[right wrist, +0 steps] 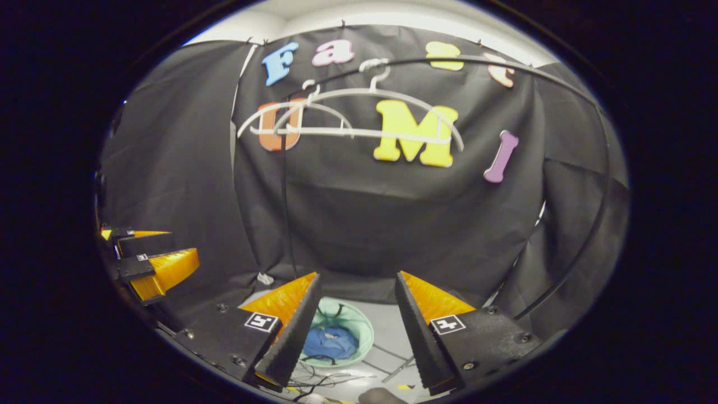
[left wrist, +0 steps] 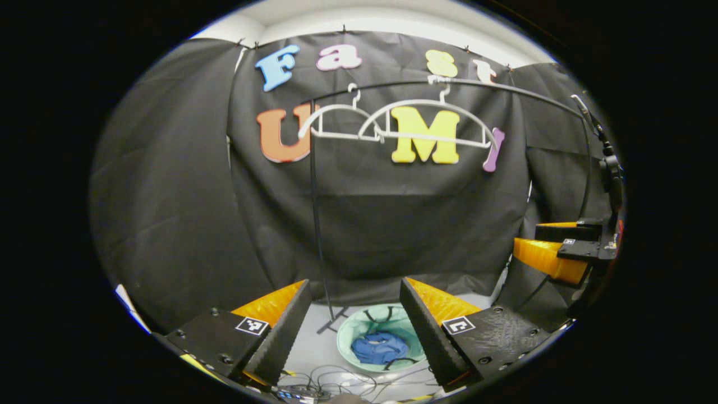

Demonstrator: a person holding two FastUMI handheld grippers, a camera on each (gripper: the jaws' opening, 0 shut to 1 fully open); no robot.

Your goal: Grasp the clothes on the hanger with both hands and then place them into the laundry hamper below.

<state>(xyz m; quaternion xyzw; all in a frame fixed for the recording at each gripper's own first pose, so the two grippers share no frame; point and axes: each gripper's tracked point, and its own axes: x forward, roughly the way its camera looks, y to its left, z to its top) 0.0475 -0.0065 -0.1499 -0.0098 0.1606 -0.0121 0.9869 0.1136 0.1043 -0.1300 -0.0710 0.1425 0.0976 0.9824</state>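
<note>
Lying in hamper (left wrist: 352,331), blue clothes (left wrist: 379,347) below open left hand-held gripper (left wrist: 354,292)

A blue garment (left wrist: 380,346) is seen inside a pale mint-green hamper (left wrist: 349,331) trimmed with dark handles. Two white hangers (left wrist: 418,120) are hung on a black rail (left wrist: 505,90). The floor (left wrist: 314,350) is shown as light grey, crossed by black cables (left wrist: 336,379). The wall cloth is plain black.
</note>
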